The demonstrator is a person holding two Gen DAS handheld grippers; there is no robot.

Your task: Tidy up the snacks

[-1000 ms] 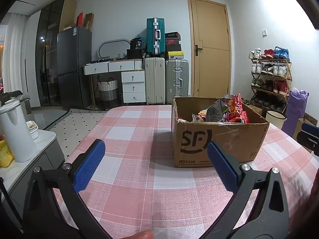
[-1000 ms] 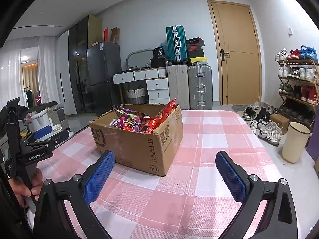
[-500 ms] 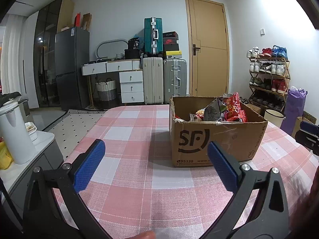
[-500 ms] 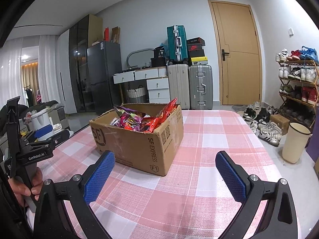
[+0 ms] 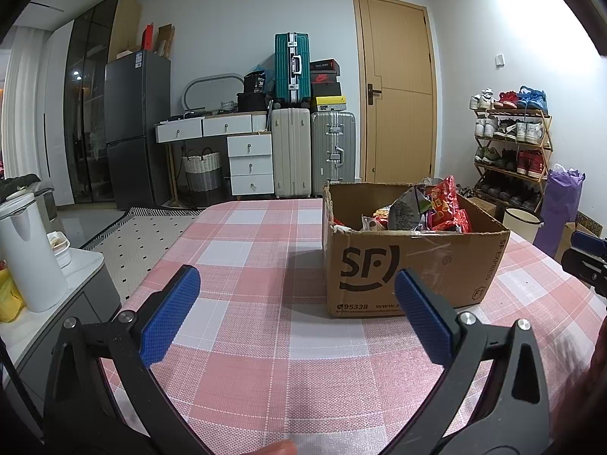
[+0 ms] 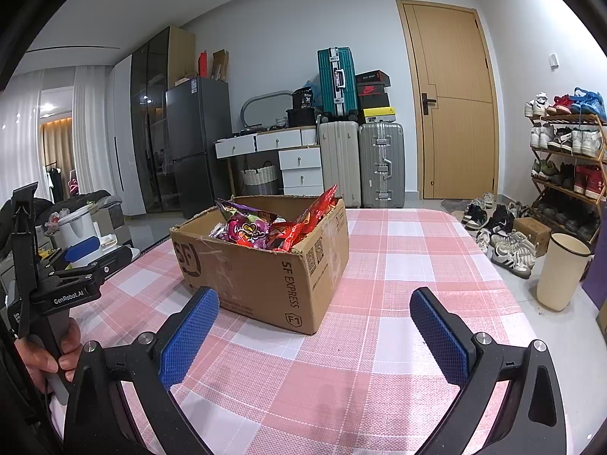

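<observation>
An open cardboard SF box (image 5: 413, 269) stands on the pink checked tablecloth (image 5: 246, 250). It holds several snack bags: red ones (image 5: 447, 208) and a grey one in the left wrist view, a purple bag (image 6: 246, 227) and red bags in the right wrist view, where the box (image 6: 265, 276) sits ahead and left. My left gripper (image 5: 297, 299) is open and empty, short of the box. My right gripper (image 6: 315, 318) is open and empty, near the box's front corner. The left gripper also shows at the right wrist view's left edge (image 6: 81, 261).
A white kettle (image 5: 26, 254) and counter stand left of the table. A cream bin (image 6: 561, 269), loose shoes and a shoe rack (image 6: 565, 159) are to the right. Suitcases (image 5: 292, 159), drawers, a fridge and a door line the far wall.
Both views have shifted very slightly; the box sits marginally further left in the left wrist view. Both grippers stay open.
</observation>
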